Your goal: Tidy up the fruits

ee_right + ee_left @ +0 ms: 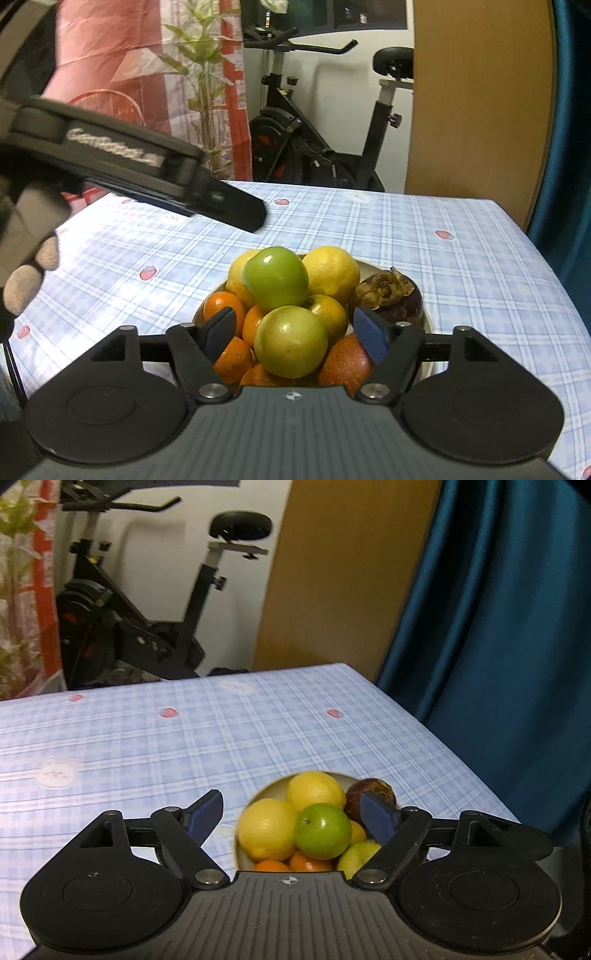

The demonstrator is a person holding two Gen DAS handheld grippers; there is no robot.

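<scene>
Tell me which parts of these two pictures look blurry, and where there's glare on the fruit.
Right wrist view: the left gripper crossing the upper left is motion-smeared and its lettering is unreadable, while the fruit stays sharp; soft highlights sit on the two green apples. Left wrist view: a small glare spot on the green apple; the exercise bike looks soft.

Blue-and-white plaid tablecloth (406, 236) with red strawberries, yellow lemons (332, 271), green apple (277, 282), oranges (223, 306), teal curtain (498, 609)

You see soft, even indoor light with glare spots on the green apple (277, 282). Fisheye distortion bends the table (147, 738) edges. The left gripper (236, 212) is motion-blurred in the right view.
</scene>
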